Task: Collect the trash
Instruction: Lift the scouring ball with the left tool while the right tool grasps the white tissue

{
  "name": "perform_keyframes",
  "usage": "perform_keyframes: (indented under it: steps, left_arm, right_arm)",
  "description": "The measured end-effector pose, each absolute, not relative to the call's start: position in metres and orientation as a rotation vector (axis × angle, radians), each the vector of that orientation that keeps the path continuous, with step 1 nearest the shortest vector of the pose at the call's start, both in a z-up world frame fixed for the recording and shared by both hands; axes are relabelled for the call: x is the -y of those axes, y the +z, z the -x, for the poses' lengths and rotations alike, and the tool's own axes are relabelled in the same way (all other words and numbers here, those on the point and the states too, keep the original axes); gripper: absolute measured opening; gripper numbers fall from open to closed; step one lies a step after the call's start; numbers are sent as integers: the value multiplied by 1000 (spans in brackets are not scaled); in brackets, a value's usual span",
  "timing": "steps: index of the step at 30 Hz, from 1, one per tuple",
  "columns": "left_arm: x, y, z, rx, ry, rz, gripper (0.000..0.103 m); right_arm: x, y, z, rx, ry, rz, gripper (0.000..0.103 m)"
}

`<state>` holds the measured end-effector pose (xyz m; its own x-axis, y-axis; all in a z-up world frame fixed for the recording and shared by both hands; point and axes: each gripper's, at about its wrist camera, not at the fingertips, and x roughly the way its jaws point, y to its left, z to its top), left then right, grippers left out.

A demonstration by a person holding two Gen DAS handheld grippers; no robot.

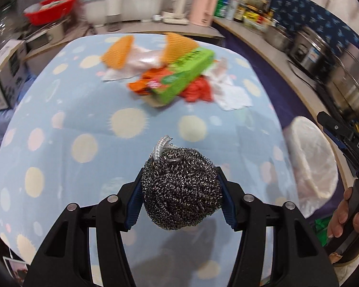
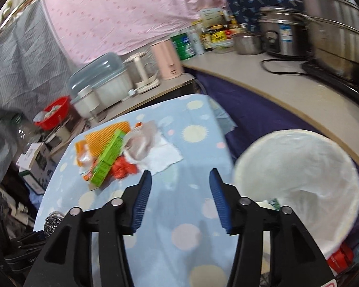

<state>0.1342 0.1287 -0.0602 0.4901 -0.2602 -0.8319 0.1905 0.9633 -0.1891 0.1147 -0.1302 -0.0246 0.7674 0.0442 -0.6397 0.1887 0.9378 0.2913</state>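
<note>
The left claw [image 1: 180,191] clamped a grey coiled steel-wool scouring ball [image 1: 182,189] above the blue dotted bench [image 1: 59,143], presumably bound for the white-lined round bin [image 2: 299,167], while the right claw [image 2: 180,201] gaped wide and empty.

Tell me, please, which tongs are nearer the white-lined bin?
Right. The right tongs hover open just beside the bin; the left tongs, gripping the steel scourer, sit farther away.

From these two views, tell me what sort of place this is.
Most likely a home kitchen. Large steel pots stand on a counter beside sauce bottles, and a covered dish rack stands behind the cloth-covered table. A lined trash bin stands beside the table.
</note>
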Motion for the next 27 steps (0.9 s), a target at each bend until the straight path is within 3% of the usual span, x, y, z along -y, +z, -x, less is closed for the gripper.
perform_keyframes:
  steps: [18,20,24,27]
  left_arm:
    - [-159,-85,-187,-1072,-229,130,53]
    - [-157,-88,-191,-1079,-232,128,53]
    - [-153,-92,-195,-1092,-239,126,53]
    - [-151,-93,-194,-1094,-243,123,53]
  right_arm:
    - [57,-102,-265,-861,41,-258,49]
    - [59,-108,-272,-872,41,-260,41]
    - [65,-117,-277,-905,59,-281,9]
    - [71,-112,-268,-888,63,-289,6]
